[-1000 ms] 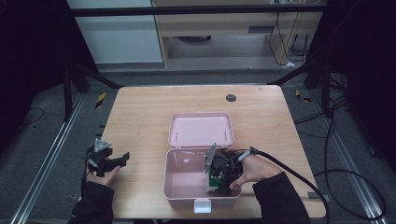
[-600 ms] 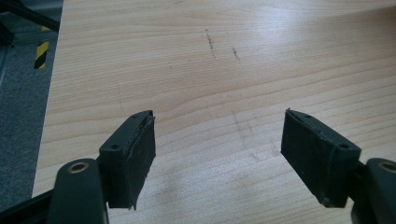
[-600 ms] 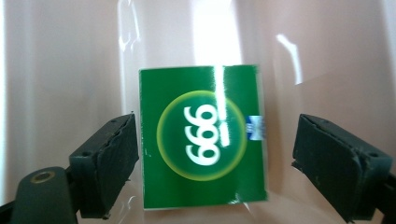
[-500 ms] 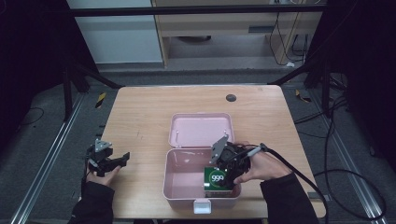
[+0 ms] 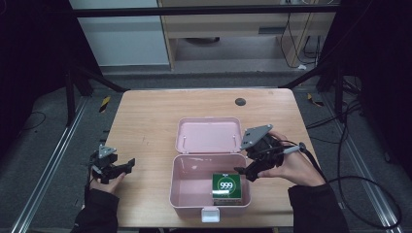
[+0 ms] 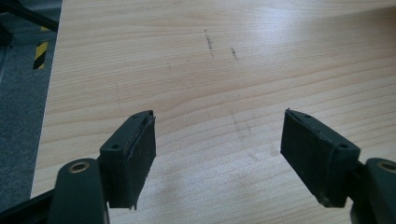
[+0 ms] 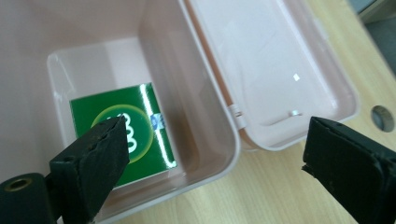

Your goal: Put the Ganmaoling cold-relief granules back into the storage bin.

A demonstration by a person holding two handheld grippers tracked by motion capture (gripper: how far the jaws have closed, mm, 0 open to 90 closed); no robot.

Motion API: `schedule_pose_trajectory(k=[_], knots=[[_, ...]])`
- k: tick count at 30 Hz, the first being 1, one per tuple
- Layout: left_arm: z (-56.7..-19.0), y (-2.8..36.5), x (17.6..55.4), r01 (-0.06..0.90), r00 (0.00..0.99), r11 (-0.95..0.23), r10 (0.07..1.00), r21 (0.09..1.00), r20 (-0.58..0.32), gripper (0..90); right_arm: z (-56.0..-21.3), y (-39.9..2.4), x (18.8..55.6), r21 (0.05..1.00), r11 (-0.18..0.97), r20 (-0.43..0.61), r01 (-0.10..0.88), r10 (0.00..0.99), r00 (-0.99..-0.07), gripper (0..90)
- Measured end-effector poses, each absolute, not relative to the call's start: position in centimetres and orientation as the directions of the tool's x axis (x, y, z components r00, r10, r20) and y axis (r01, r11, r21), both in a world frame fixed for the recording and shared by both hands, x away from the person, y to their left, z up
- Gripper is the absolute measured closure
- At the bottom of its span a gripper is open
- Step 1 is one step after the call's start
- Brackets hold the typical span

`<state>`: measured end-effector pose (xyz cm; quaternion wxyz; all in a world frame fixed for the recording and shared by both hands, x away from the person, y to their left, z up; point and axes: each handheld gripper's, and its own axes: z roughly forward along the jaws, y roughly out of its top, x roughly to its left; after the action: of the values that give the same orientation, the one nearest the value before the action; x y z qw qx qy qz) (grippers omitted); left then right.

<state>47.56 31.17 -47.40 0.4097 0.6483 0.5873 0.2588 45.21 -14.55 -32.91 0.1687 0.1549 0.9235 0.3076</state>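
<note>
The person wore dark long sleeves on both arms. Each hand carried a black gripper: the left gripper and the right gripper each bore a grey three-cornered plate on top. A black cable trailed from the right one. The jaws were thick black blocks with worn, rough faces, and brass-ringed screw holes sat in their arms.

Light wood-grain surface, rectangular. Dark round hole near far edge. Faint dark scuff marks on left part. Pink box sits near front edge, centre; its open lid lies flat on the surface just behind, joined at hinge.
</note>
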Motion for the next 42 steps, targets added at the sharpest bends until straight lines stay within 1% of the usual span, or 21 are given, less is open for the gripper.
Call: schedule_pose_trajectory(k=[3, 6, 11, 16, 21, 22, 23, 24, 25, 27, 29, 30, 31, 32, 34, 35, 36, 39, 40, 41, 42], knots=[[-47.4, 31.2, 47.6, 0.550, 0.177, 0.025, 0.973, 0.835, -0.146, 26.3, -32.9, -15.1, 45.2, 0.631, 0.752, -0.224, 0.190, 0.412, -0.883, 7.0], [-47.4, 31.2, 47.6, 0.551, 0.178, 0.024, 0.973, 0.834, -0.146, 26.5, -33.1, -16.2, 45.3, 0.651, 0.728, -0.231, 0.214, 0.458, -0.858, 6.0], [-47.5, 31.1, 47.6, 0.551, 0.179, 0.024, 0.973, 0.834, -0.147, 26.6, -33.8, -17.7, 45.4, 0.695, 0.672, -0.207, 0.254, 0.526, -0.825, 6.4], [-47.5, 31.1, 47.6, 0.551, 0.178, 0.025, 0.973, 0.834, -0.146, 26.6, -34.6, -18.8, 45.4, 0.716, 0.642, -0.195, 0.273, 0.561, -0.805, 6.3], [-47.5, 31.1, 47.5, 0.550, 0.178, 0.023, 0.973, 0.835, -0.145, 26.6, -35.9, -20.5, 45.2, 0.772, 0.554, -0.160, 0.313, 0.645, -0.747, 7.1], [-47.5, 31.1, 47.5, 0.550, 0.178, 0.024, 0.973, 0.835, -0.145, 26.6, -35.9, -20.5, 45.2, 0.772, 0.554, -0.160, 0.313, 0.645, -0.747, 7.1], [-47.5, 31.1, 47.5, 0.551, 0.178, 0.024, 0.973, 0.834, -0.145, 26.5, -36.5, -20.9, 45.2, 0.788, 0.522, -0.143, 0.326, 0.671, -0.728, 7.3], [-47.5, 31.1, 47.5, 0.550, 0.178, 0.024, 0.973, 0.835, -0.145, 26.5, -36.5, -20.9, 45.2, 0.788, 0.522, -0.143, 0.326, 0.671, -0.728, 7.3], [-47.5, 31.1, 47.5, 0.550, 0.178, 0.023, 0.974, 0.835, -0.144, 26.5, -37.3, -21.4, 45.2, 0.804, 0.490, -0.132, 0.338, 0.700, -0.702, 7.1], [-47.5, 31.1, 47.5, 0.549, 0.178, 0.024, 0.973, 0.835, -0.145, 26.5, -37.7, -21.7, 45.1, 0.810, 0.475, -0.123, 0.345, 0.712, -0.691, 6.9], [-47.5, 31.1, 47.5, 0.550, 0.178, 0.023, 0.974, 0.835, -0.144, 26.5, -38.3, -22.2, 45.1, 0.829, 0.429, -0.103, 0.358, 0.747, -0.657, 6.9], [-47.5, 31.1, 47.5, 0.550, 0.179, 0.021, 0.974, 0.835, -0.142, 26.4, -39.0, -22.9, 45.2, 0.848, 0.381, -0.084, 0.369, 0.783, -0.617, 7.0], [-47.5, 31.1, 47.5, 0.550, 0.179, 0.021, 0.974, 0.835, -0.142, 26.3, -39.0, -22.9, 45.2, 0.848, 0.381, -0.084, 0.369, 0.783, -0.617, 7.0], [-47.5, 31.1, 47.5, 0.548, 0.178, 0.023, 0.974, 0.836, -0.143, 26.2, -39.4, -23.5, 45.4, 0.856, 0.346, -0.074, 0.384, 0.817, -0.572, 6.8], [-47.6, 31.1, 47.5, 0.549, 0.180, 0.021, 0.973, 0.835, -0.142, 25.9, -40.1, -24.1, 45.5, 0.863, 0.305, -0.053, 0.403, 0.849, -0.526, 6.9], [-47.6, 31.1, 47.5, 0.549, 0.180, 0.021, 0.973, 0.835, -0.142, 25.8, -40.1, -24.1, 45.5, 0.863, 0.305, -0.053, 0.403, 0.849, -0.526, 6.9], [-47.7, 31.0, 47.6, 0.550, 0.182, 0.019, 0.973, 0.835, -0.142, 25.8, -40.9, -24.5, 45.8, 0.862, 0.285, -0.055, 0.419, 0.875, -0.481, 6.8], [-47.8, 30.9, 47.6, 0.551, 0.184, 0.017, 0.973, 0.834, -0.142, 25.7, -42.3, -25.1, 46.4, 0.859, 0.254, -0.049, 0.444, 0.905, -0.423, 6.0], [-47.9, 30.9, 47.7, 0.552, 0.184, 0.015, 0.973, 0.833, -0.140, 25.7, -42.3, -25.1, 46.4, 0.859, 0.254, -0.049, 0.444, 0.905, -0.423, 6.0], [-48.0, 31.0, 47.7, 0.555, 0.183, 0.013, 0.973, 0.832, -0.137, 25.4, -43.2, -25.5, 46.7, 0.856, 0.229, -0.040, 0.464, 0.924, -0.381, 5.4], [-48.1, 31.0, 47.7, 0.556, 0.182, 0.011, 0.974, 0.831, -0.135, 25.2, -43.7, -25.8, 46.8, 0.852, 0.215, -0.031, 0.476, 0.930, -0.365, 5.1]])
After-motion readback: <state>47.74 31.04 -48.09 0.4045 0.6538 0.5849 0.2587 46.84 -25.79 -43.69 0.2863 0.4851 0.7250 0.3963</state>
